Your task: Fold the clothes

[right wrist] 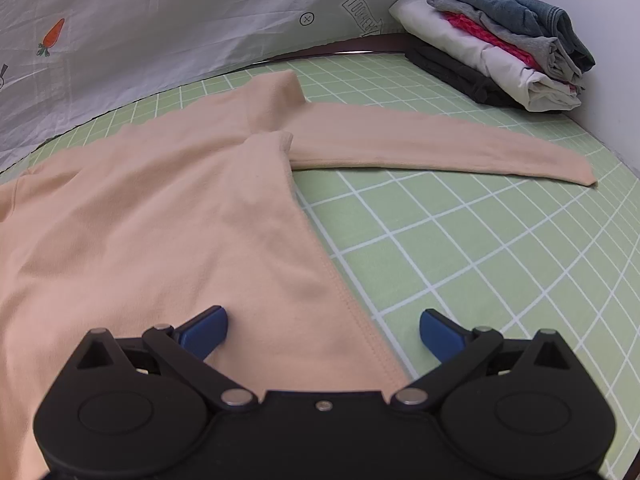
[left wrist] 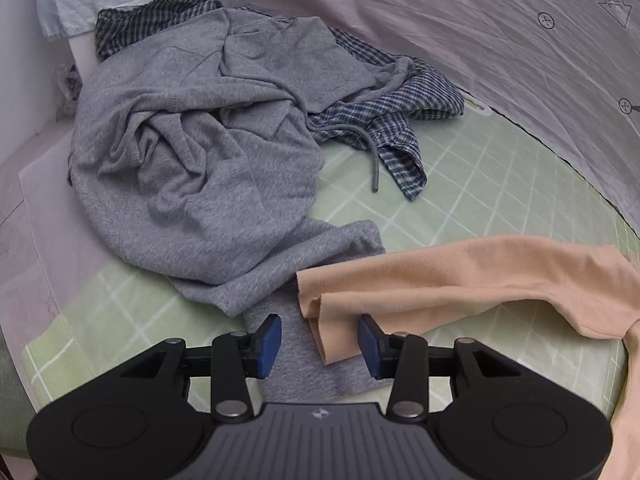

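Note:
A peach long-sleeved top lies spread flat on the green checked mat. Its one sleeve stretches out to the right. Its other sleeve shows in the left wrist view, with the cuff end lying between the fingers of my left gripper, which is open. My right gripper is open and straddles the top's lower side hem, low over the cloth. Neither gripper holds anything.
A heap of unfolded clothes, a grey sweatshirt and blue plaid shirts, lies beyond the left gripper. A stack of folded clothes stands at the mat's far right corner. A white printed sheet rises behind the mat.

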Available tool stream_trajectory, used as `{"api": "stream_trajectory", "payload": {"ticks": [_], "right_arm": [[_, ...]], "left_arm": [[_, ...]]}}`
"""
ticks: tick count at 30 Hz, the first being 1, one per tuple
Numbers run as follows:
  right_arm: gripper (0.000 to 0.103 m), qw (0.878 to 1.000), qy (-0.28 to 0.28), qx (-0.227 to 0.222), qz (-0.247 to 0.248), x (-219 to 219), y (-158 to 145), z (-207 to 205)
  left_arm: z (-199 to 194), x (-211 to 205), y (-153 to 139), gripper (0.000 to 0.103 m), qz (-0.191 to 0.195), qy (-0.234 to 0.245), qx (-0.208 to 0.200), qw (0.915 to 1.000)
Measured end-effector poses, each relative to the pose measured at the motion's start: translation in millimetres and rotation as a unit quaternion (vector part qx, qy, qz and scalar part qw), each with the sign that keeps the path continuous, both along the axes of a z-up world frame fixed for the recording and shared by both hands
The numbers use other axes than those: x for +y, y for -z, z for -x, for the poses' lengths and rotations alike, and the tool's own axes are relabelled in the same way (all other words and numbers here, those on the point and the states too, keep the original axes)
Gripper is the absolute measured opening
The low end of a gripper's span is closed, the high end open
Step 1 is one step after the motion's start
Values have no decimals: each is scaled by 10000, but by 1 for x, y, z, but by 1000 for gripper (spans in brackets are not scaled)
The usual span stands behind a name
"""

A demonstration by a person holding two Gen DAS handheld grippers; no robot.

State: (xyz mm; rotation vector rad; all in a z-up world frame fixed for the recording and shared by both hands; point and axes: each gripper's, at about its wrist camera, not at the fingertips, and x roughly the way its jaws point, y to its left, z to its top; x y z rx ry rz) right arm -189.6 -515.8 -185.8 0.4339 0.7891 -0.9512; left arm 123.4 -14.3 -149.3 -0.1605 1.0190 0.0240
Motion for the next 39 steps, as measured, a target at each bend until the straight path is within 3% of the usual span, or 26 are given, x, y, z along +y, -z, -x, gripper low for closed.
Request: {"api": "stream_trajectory", "payload": {"ticks": [3, 7, 11, 15, 20, 24, 27, 31, 35, 39], "right_arm": [[103, 10000, 0, 9, 9, 0, 0, -1], [103, 10000, -11, 27, 29, 1, 0, -1], [103, 10000, -9, 8, 17, -1, 0, 0], [103, 10000, 19, -50, -22, -1, 0, 1], [103, 10000, 37, -60, -4, 0, 0, 0], [103, 10000, 42, -70, 10, 1, 1, 0], [103, 10000, 32, -69, 3, 1, 1, 0], [103, 10000, 24, -72, -3, 0, 1, 0], [103, 10000, 31, -79, 11, 1, 1, -1], [103, 10000, 32, -57, -2, 0, 0, -2]], "left_arm": [[3, 10, -10, 44, 458, -273, -238, 9983], [-4, 8, -24, 45, 932, -162, -578, 9938], [-21, -19, -19, 50, 555, 398, -439, 9967], [-27, -35, -2, 50, 250, 642, -94, 9976], [-5, -46, 13, 50, -95, 1169, 222, 9928], [15, -58, 16, 54, -612, 1545, 80, 9861], [18, -54, 8, 54, -636, 1393, -71, 9882], [13, -34, -1, 55, -469, 746, -326, 9956], [-4, -16, 9, 59, -174, 314, -120, 9993], [-10, -15, 20, 60, -157, 245, -14, 9996]]}}
